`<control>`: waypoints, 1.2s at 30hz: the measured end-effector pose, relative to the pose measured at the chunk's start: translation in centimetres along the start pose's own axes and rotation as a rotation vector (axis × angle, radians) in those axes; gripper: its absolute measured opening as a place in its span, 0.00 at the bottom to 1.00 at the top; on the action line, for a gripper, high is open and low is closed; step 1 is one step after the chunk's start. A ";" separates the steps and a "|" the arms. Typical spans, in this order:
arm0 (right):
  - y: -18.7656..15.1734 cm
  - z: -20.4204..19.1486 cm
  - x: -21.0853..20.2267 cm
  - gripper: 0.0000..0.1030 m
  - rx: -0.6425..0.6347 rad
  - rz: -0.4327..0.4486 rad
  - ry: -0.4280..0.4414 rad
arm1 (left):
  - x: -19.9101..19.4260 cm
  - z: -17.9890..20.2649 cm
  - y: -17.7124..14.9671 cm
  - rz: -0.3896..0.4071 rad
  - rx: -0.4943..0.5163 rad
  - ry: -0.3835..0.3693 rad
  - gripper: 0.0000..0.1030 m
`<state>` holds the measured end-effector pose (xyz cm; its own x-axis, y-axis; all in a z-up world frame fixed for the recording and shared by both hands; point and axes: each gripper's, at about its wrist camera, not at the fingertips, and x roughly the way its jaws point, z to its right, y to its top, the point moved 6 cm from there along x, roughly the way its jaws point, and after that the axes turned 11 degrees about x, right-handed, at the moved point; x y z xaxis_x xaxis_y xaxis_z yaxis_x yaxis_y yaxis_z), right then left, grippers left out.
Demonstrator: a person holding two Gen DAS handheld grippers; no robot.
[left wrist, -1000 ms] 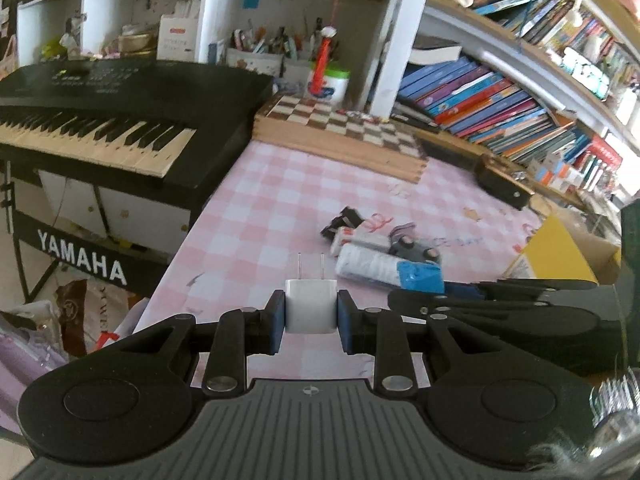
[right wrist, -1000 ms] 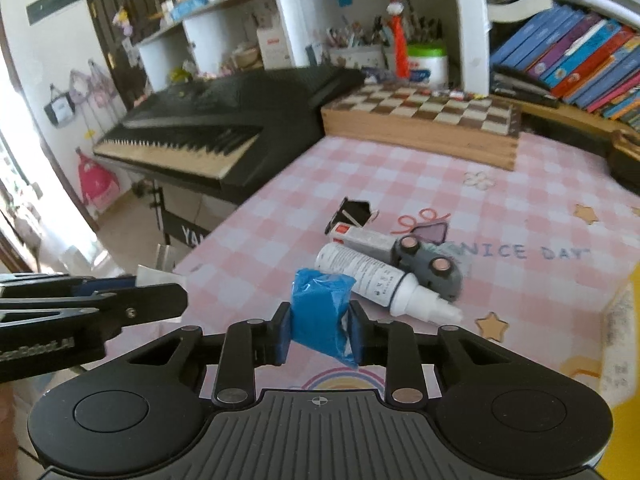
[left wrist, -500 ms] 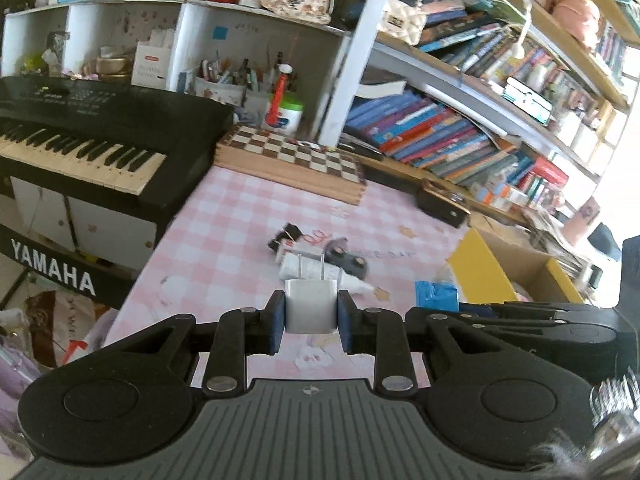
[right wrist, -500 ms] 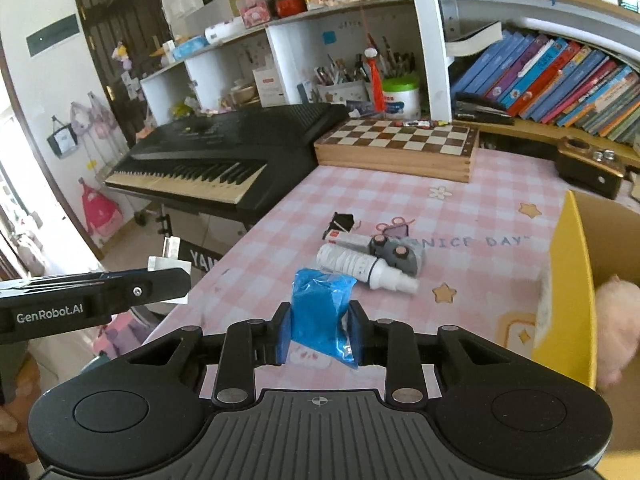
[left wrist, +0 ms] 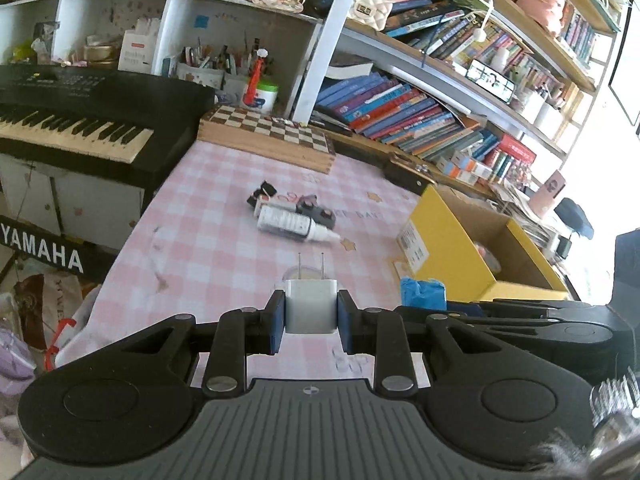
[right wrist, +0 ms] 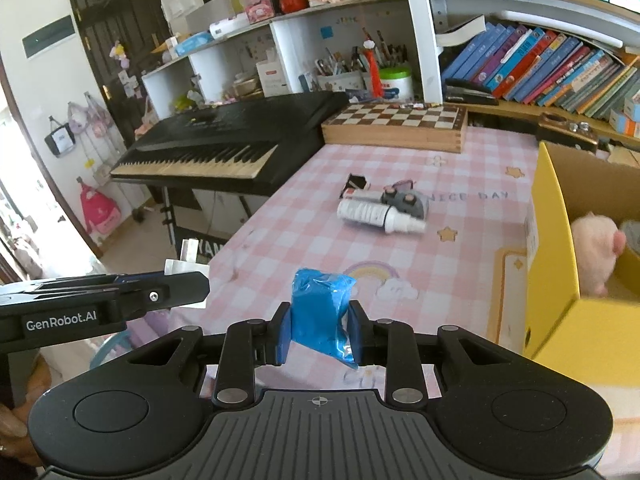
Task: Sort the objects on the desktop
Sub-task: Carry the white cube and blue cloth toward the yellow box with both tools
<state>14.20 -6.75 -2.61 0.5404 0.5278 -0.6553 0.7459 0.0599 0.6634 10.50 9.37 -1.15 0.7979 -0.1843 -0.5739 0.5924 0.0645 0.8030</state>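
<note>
My left gripper [left wrist: 311, 316] is shut on a white plug adapter [left wrist: 310, 308] with its two prongs pointing forward, held above the pink checked tablecloth [left wrist: 208, 248]. My right gripper [right wrist: 320, 330] is shut on a blue plastic packet [right wrist: 322, 312]. That packet [left wrist: 423, 293] also shows in the left wrist view, just left of the yellow cardboard box [left wrist: 444, 248]. The adapter [right wrist: 185, 265] shows in the right wrist view at the tip of the left gripper. On the cloth lie a white bottle [right wrist: 378, 216], a grey toy car [right wrist: 404, 201] and a small black item [right wrist: 356, 182].
The yellow box [right wrist: 552, 248] at the right holds a pink plush toy [right wrist: 596, 252]. A wooden chessboard box [right wrist: 396, 124] stands at the table's far edge. A black keyboard [right wrist: 224, 148] runs along the left side. Crowded bookshelves [left wrist: 420, 120] fill the back.
Both grippers have drawn back from the objects on the cloth and risen, each still holding its item. The yellow box has come into view at the right.
</note>
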 end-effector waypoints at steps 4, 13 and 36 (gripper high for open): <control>-2.1 -0.4 -1.6 0.27 0.013 0.002 -0.020 | -1.4 0.7 -1.5 -0.014 0.016 -0.016 0.24; -6.5 -0.3 -5.1 0.27 0.087 0.026 -0.067 | -4.1 3.6 -4.3 -0.036 0.108 -0.103 0.24; -11.6 4.7 -11.6 0.27 0.309 0.101 -0.283 | -2.8 11.1 -6.5 -0.116 0.259 -0.365 0.24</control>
<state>1.08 -17.56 -4.41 0.6703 0.2625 -0.6941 0.7418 -0.2599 0.6182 3.17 -1.42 -2.99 0.6093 -0.5124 -0.6051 0.5907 -0.2159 0.7775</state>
